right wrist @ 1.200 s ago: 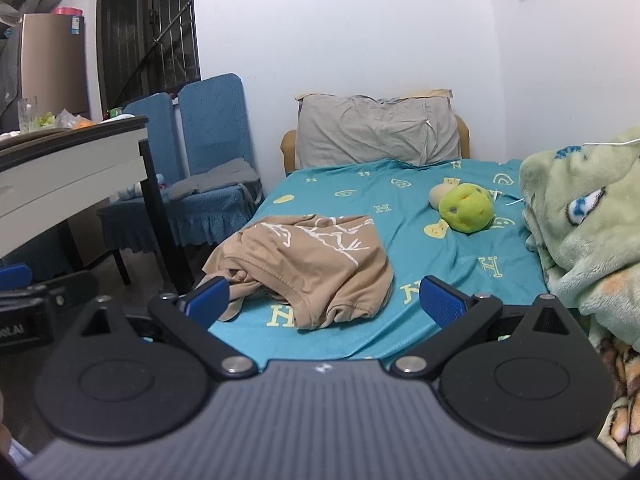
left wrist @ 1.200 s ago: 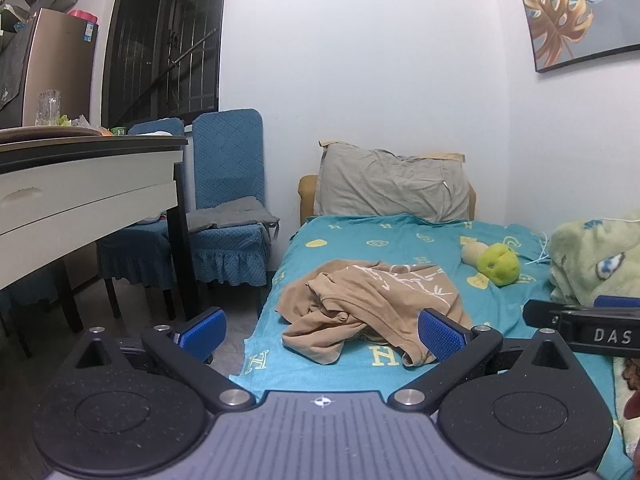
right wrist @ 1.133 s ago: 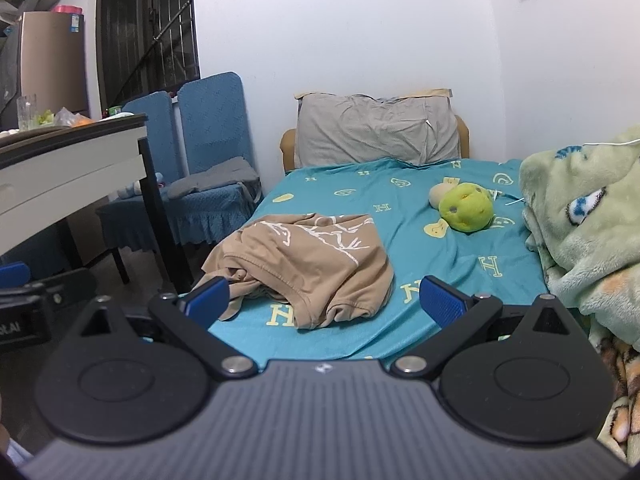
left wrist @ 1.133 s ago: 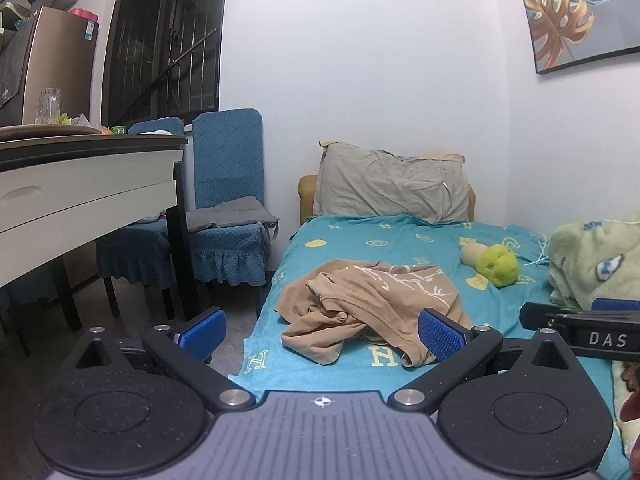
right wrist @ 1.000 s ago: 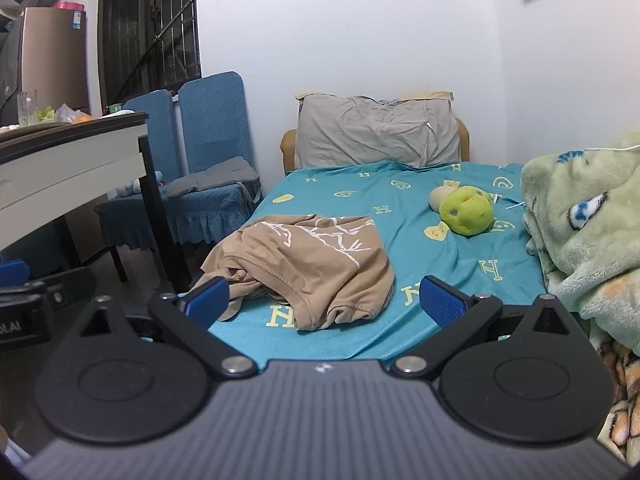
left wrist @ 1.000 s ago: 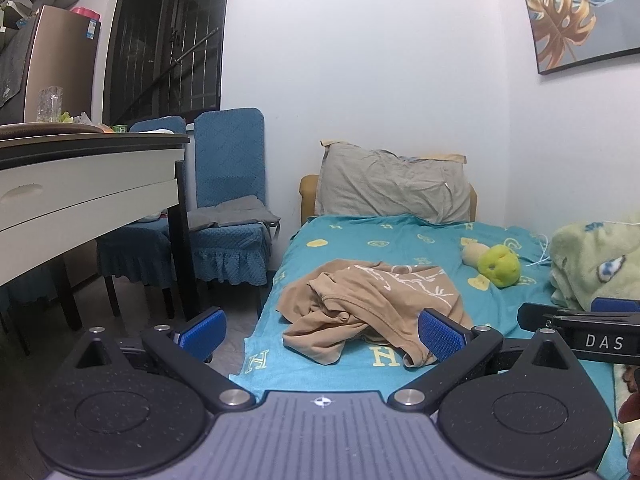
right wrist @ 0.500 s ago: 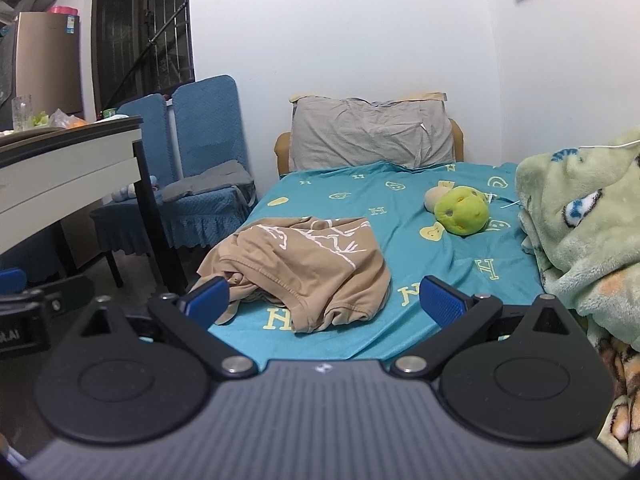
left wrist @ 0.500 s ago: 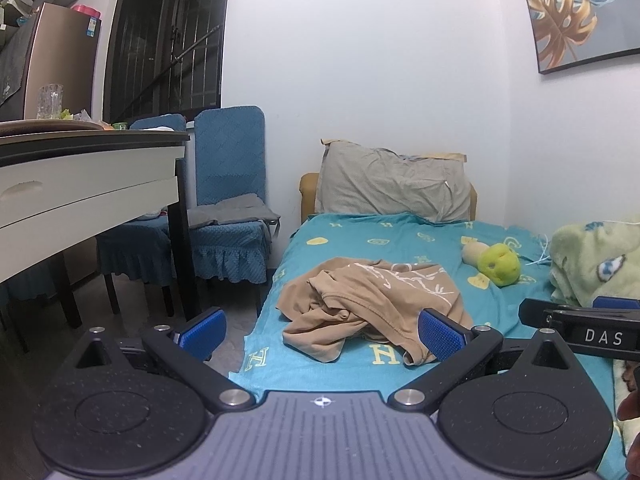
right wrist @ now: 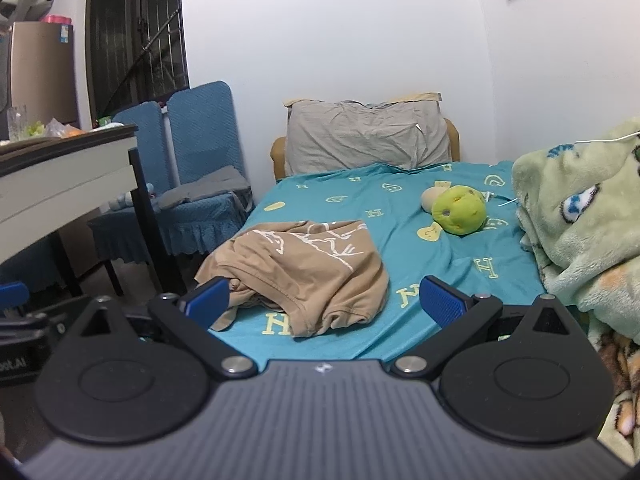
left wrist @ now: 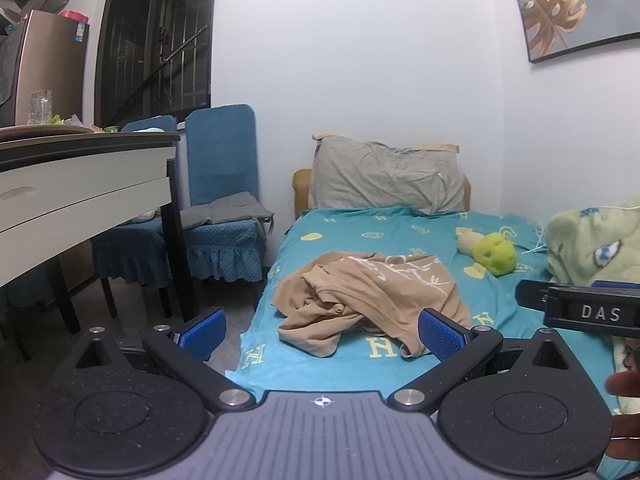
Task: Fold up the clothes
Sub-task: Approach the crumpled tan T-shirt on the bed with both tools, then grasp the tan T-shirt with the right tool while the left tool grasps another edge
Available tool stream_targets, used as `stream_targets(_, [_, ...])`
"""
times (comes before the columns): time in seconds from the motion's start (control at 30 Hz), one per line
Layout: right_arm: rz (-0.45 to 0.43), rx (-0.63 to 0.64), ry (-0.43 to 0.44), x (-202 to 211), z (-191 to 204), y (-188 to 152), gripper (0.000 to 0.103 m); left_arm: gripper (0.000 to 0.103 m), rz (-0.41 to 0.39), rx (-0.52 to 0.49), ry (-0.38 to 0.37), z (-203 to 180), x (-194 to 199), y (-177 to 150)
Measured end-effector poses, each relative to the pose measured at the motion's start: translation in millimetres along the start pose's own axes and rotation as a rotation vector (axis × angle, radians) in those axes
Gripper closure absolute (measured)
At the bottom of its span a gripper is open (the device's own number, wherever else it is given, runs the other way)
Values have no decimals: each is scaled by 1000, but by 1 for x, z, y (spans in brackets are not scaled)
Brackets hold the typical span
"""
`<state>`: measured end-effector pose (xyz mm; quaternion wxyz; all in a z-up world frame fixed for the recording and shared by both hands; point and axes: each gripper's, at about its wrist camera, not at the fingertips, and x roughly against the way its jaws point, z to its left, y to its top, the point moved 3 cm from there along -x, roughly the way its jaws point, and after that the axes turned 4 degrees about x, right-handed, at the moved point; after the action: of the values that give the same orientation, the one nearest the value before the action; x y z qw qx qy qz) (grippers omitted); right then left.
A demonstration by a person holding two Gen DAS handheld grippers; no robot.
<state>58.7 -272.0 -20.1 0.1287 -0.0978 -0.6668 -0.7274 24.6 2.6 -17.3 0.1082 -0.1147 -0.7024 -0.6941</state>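
Observation:
A crumpled tan shirt (left wrist: pixel 368 296) (right wrist: pixel 304 272) with a white line print lies in a heap near the foot of the teal bed (left wrist: pixel 400 236) (right wrist: pixel 408 232). My left gripper (left wrist: pixel 322 334) hovers short of the bed's near edge, open, with nothing between its blue pads (left wrist: pixel 202 330). My right gripper (right wrist: pixel 324 300) is open too, close to the shirt's near hem, its blue pads (right wrist: pixel 442 300) apart and not touching cloth. The right gripper's body shows at the right edge of the left wrist view, with a person's fingers under it.
A green plush toy (left wrist: pixel 494 254) (right wrist: pixel 460 210) and a grey pillow (left wrist: pixel 384 178) lie farther up the bed. A green fleece blanket (right wrist: pixel 588 216) is piled on the right. A white table (left wrist: pixel 80 196) and blue chairs (left wrist: pixel 224 208) stand to the left, across a strip of floor.
Both grippers have drifted slightly forward toward the bed; the right one has come a little closer to the shirt. The shirt has not moved and both stay open.

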Motion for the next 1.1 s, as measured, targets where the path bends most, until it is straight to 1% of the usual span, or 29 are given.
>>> stream_targets(0.1, [1,-8,13,0,0,0,0,0,-4,-1,-5,0,1,0])
stream_targets(0.17, [26,-10,36,-1,1,0,0,0,-8,-7,4,0,1,0])
stream_targets(0.27, [52,-15,6,-4,-1,0,0,0,-12,0,10,1,0,3])
stream_targets(0.33, [62,-20,20,-7,-3,0,0,0,-13,25,15,3,-4,13])
stream_targets(0.4, [56,-24,-5,-12,-5,1,0,0,-18,46,22,5,-8,25])
stream_targets(0.43, [53,-23,-25,-17,-5,3,0,0,-27,54,36,6,-12,34])
stream_targets(0.47, [58,-21,-26,-24,-4,4,0,0,-35,57,49,7,-16,43])
stream_targets(0.5, [66,-21,-21,-31,-3,5,0,0,-44,59,62,7,-20,52])
stream_targets(0.53, [83,-26,5,-42,0,5,0,0,-52,54,73,6,-26,59])
stream_targets(0.6, [125,-38,57,-64,6,3,4,0,-52,34,101,5,-42,70])
stream_targets(0.63, [151,-45,82,-77,8,1,5,0,-47,17,77,6,-52,73])
stream_targets(0.67, [185,-55,98,-92,10,-2,10,0,-43,10,80,7,-63,73])
stream_targets(0.7, [215,-57,105,-106,12,-5,26,0,-43,6,85,10,-72,70])
stream_targets(0.73, [245,-48,106,-120,15,-8,32,0,-42,3,90,13,-80,66])
stream_targets(0.77, [270,-38,108,-134,17,-12,33,0,-35,5,99,17,-90,60])
stream_targets(0.83, [290,-21,116,-158,23,-22,33,0,4,29,94,26,-107,46])
stream_targets(0.93, [295,49,132,-192,32,-36,34,0,52,55,80,40,-129,32])
stream_targets(1.0, [301,92,133,-212,36,-46,36,0,70,66,77,44,-142,28])
stream_targets(1.1, [324,102,99,-236,32,-61,39,0,68,50,73,47,-158,17])
